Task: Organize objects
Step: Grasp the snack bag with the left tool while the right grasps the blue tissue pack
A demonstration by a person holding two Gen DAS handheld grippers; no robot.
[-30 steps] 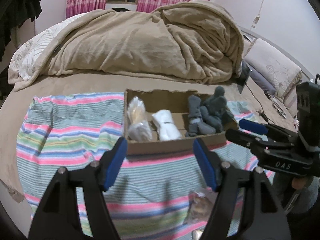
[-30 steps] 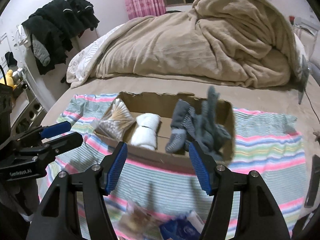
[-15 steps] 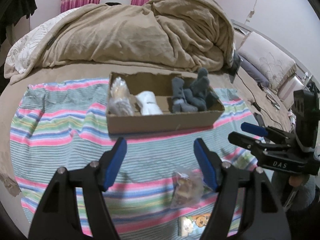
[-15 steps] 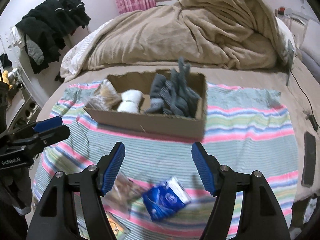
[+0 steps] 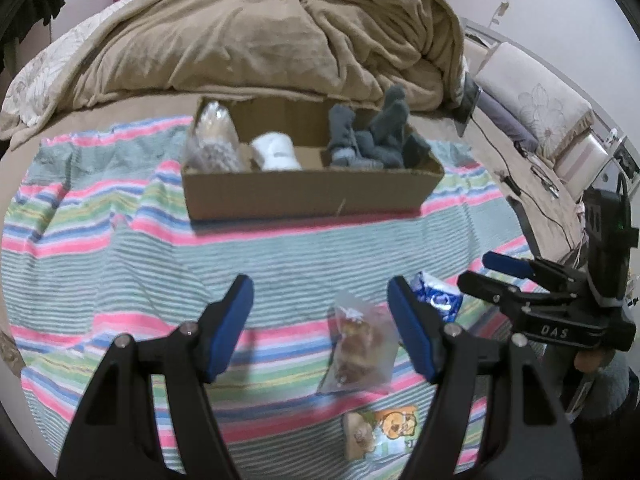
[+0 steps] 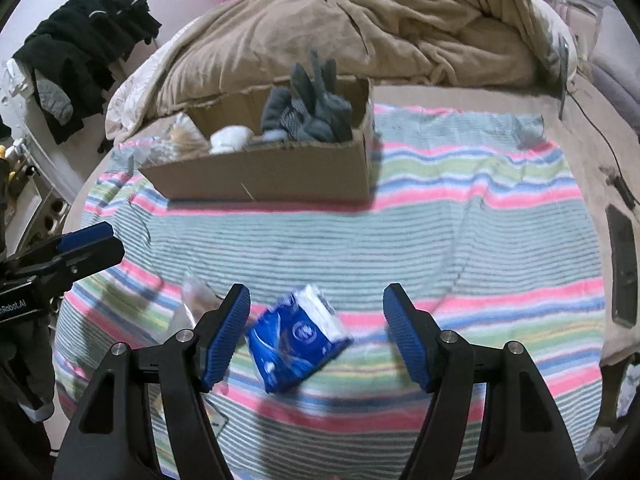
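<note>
A cardboard box (image 5: 308, 192) stands on a striped cloth (image 5: 120, 264) on the bed; it also shows in the right wrist view (image 6: 272, 176). It holds grey socks (image 5: 372, 136), a white roll (image 5: 276, 152) and a clear bag (image 5: 212, 140). My left gripper (image 5: 320, 320) is open and empty, above the cloth, with a clear snack bag (image 5: 360, 344) by its right finger. My right gripper (image 6: 316, 336) is open and empty, over a blue packet (image 6: 298, 336) lying on the cloth. A cartoon-printed packet (image 5: 380, 432) lies nearer the front edge.
A tan blanket (image 5: 260, 32) is heaped behind the box. Pillows (image 5: 532, 104) and cables lie at the right. A dark phone (image 6: 622, 268) lies on the bed right of the cloth. Dark clothes (image 6: 80, 52) hang at the left.
Both grippers have drawn back from the box toward the front of the cloth. The snack bag, blue packet and cartoon packet have come into view near the fingers.
</note>
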